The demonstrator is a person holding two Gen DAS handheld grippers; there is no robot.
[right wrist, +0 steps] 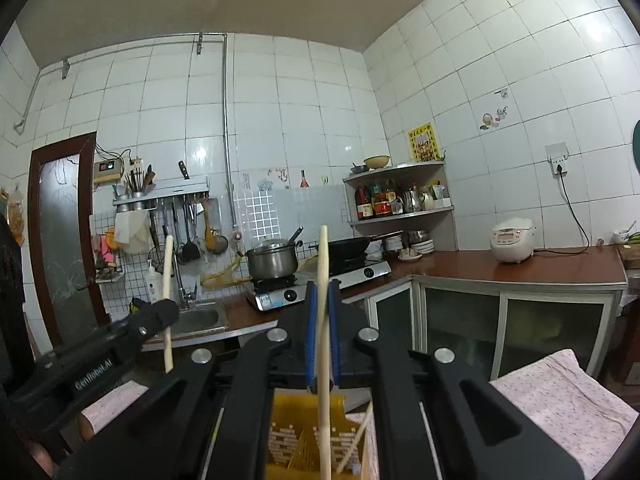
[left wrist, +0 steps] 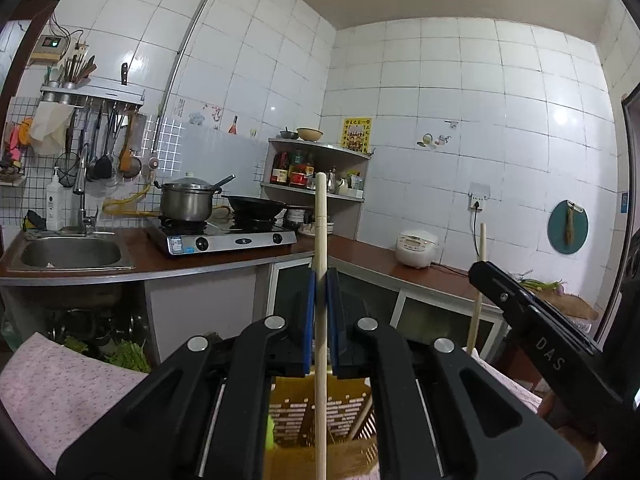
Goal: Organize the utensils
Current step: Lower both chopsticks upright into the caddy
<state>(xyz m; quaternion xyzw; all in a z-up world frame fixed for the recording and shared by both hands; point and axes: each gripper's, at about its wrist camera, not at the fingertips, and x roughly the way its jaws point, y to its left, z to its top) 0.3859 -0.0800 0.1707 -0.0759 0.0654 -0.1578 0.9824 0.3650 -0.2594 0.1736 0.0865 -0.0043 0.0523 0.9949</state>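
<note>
Chopsticks held upright, one per gripper: left gripper clamped on a chopstick, right gripper clamped on another, above a yellow basket.

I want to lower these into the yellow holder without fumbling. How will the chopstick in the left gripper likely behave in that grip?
The chopstick looks like stiff, light wood, staying straight though the left gripper pinches it only mid-length. Being thin and smooth, it may pivot or slip between the pads. If dropped beside the yellow holder, its round shaft would probably roll.
</note>
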